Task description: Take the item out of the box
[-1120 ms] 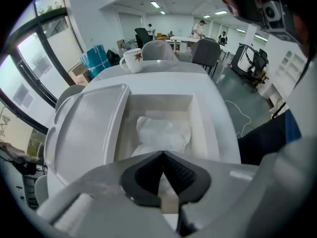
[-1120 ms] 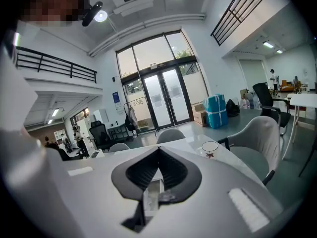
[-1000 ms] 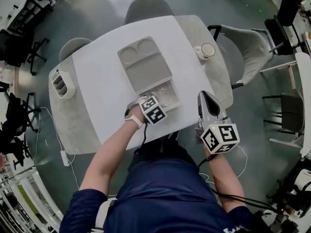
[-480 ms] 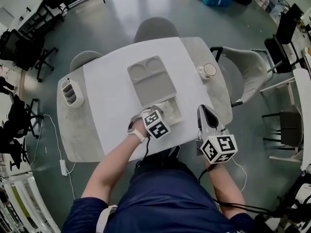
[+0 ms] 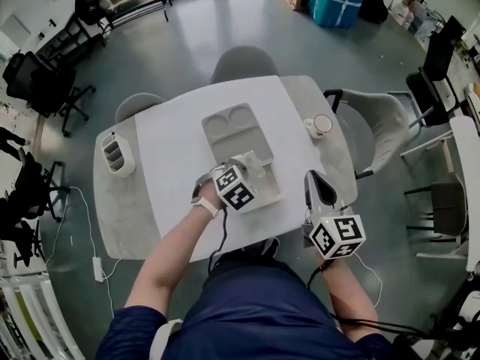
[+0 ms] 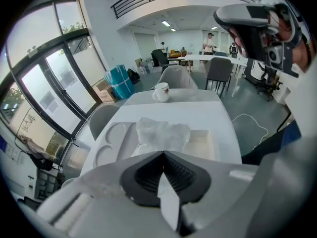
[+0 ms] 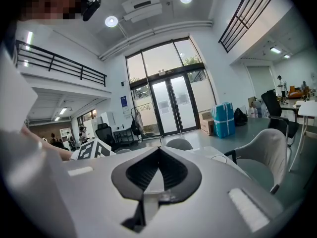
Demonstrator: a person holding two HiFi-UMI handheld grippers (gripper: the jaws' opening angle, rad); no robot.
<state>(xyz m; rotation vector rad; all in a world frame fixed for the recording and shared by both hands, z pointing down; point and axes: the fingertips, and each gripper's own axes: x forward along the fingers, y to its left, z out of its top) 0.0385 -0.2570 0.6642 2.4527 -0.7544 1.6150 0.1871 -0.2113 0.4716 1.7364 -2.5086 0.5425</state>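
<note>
"How far along are they?"

"Mid-lift, I'd say. The left gripper [image 6: 162, 155] is clenched on one edge of the crinkled clear plastic packet [image 6: 161, 134]. The packet hangs just above the near compartment of the grey compartment tray [image 5: 229, 133], so it's not clear of the rim yet."

"And the other one?"

"The right gripper [image 7: 159, 152] has its jaws pressed together on nothing. It's held at the near right edge of the table [image 5: 172, 156], apart from the tray and pointing away across the room."

"So what's the next move?"

"My guess is to carry the packet sideways past the rim and set it on bare table. There's open space to the left of the tray. It looks like thin, floppy film, so the pinch has to hold while it swings."

"What else is out there?"

"There's one packet and one tray, which has two round wells at its far end. There's one mug [image 5: 321, 124] at the far right and one slotted organiser [image 5: 118, 154] at the left edge. Two grippers, and I count three chairs by the table."
</note>
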